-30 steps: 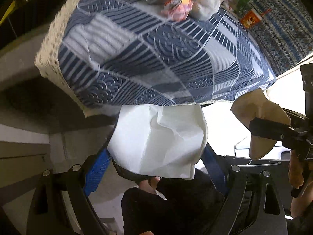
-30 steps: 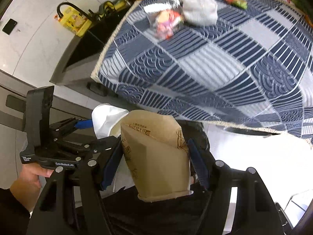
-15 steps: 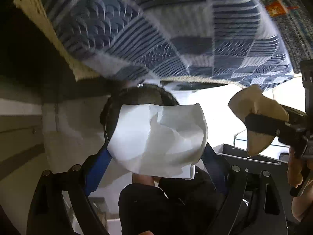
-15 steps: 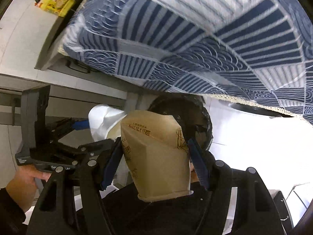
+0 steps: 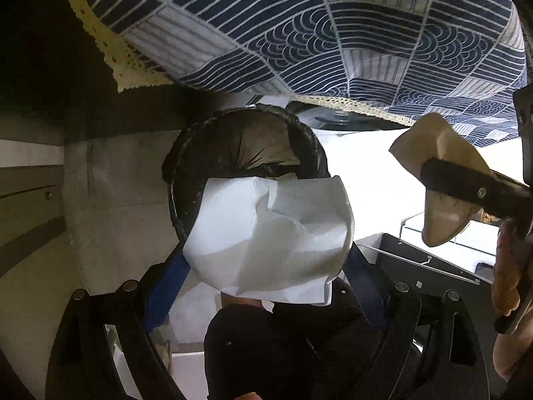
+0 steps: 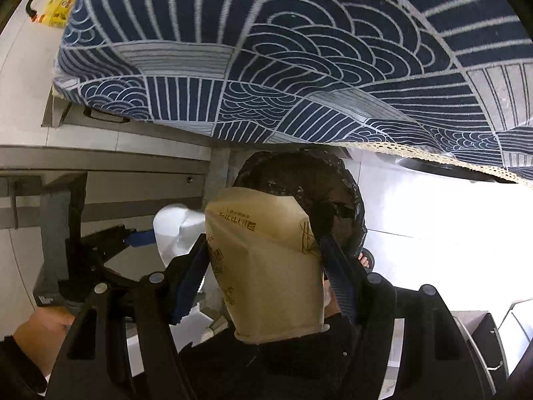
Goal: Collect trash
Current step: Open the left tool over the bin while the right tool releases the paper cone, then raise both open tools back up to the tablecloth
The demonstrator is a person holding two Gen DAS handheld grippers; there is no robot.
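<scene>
Dropped from above the table's tablecloth to below its lace edge, with both pieces now poised over the black-lined trash bin. Left tool clamped on the crumpled white paper cup, right tool clamped on the squashed brown paper cup. Best centred over the bin's rim before letting go, lest either cup glance off the liner.

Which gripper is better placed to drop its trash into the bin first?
Probably the left: its white paper overlaps the bin opening more squarely. The right's brown cup sits nearer the rim.
</scene>
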